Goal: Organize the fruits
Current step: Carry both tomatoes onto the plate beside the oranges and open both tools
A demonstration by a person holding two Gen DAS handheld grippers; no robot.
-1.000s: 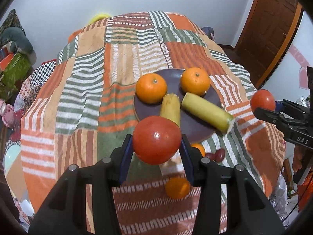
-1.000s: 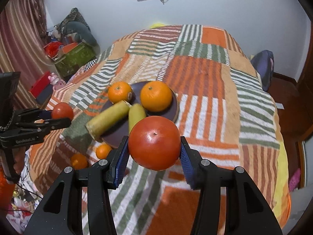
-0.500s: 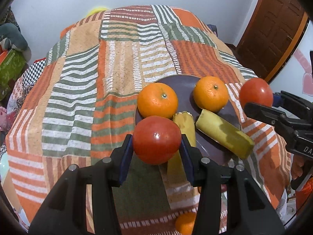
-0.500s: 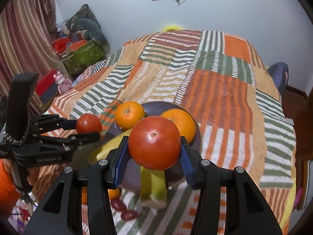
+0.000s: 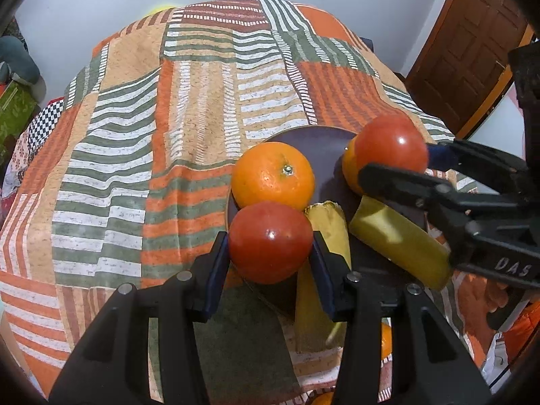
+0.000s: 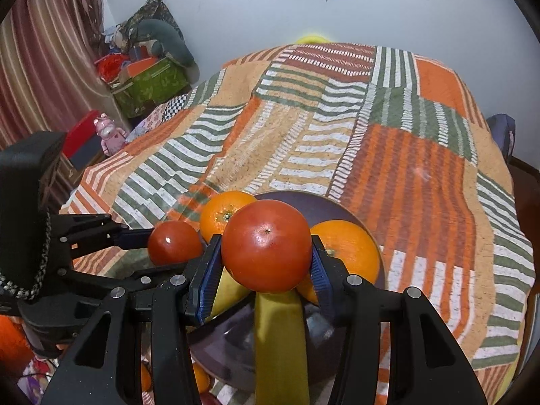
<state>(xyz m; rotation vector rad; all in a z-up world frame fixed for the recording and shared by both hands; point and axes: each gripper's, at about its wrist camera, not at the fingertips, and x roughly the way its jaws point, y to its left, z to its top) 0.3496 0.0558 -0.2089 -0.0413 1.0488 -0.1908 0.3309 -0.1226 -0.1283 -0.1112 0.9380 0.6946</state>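
Left gripper (image 5: 270,243) and right gripper (image 6: 266,251) each clamp 1 tomato (apparently above plate (image 5: 314,141)).

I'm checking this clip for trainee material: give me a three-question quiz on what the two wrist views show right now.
1. True or false: the left gripper and the right gripper each hold a tomato.
2. How many oranges lie on the purple plate?
A) one B) two C) four
3. Fill in: the two long yellow fruits on the plate are ____.

Key
1. True: the left tomato and the right tomato sit clamped between the blue pads.
2. B: the near orange and the far orange.
3. Bananas: one banana lies beside the other banana.
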